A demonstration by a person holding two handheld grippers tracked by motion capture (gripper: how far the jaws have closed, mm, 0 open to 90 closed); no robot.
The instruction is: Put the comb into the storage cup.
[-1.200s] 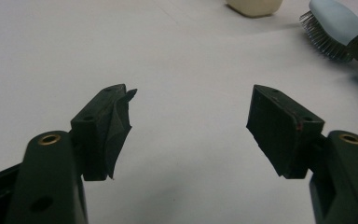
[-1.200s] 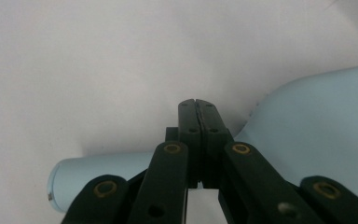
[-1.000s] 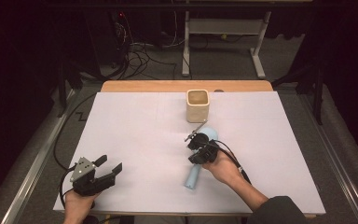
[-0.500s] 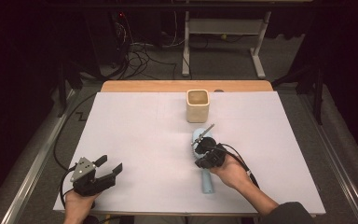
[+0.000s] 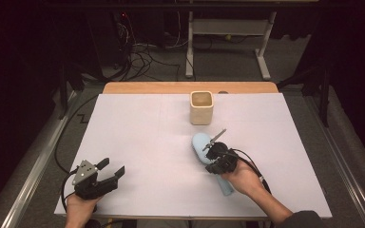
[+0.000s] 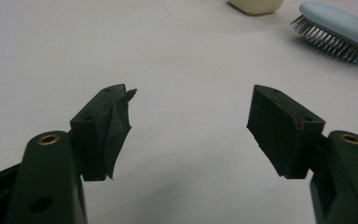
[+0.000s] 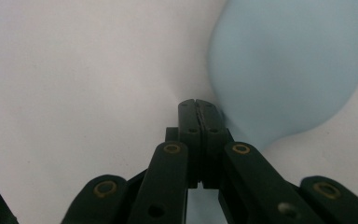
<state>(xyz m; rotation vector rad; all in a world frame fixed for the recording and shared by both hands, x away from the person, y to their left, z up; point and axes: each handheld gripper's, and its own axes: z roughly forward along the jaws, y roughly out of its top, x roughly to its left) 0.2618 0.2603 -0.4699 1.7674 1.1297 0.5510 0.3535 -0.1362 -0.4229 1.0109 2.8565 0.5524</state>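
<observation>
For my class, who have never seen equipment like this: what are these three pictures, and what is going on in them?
A person at a table holds a hand-held clamping tool in each hand. One picture looks down from above; the other two come from cameras riding on each tool, looking along its black jaws. On the white table cover stand a cream square cup and a pale blue plastic hairbrush, bristles down. The left gripper is open and holds nothing. The right gripper is over the brush, its jaws shut together with nothing between them.

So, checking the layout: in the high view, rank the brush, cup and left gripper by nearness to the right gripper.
1. Brush: directly under the right gripper.
2. Cup: beyond it, toward the table's far edge.
3. Left gripper: far off at the near left corner.
</observation>
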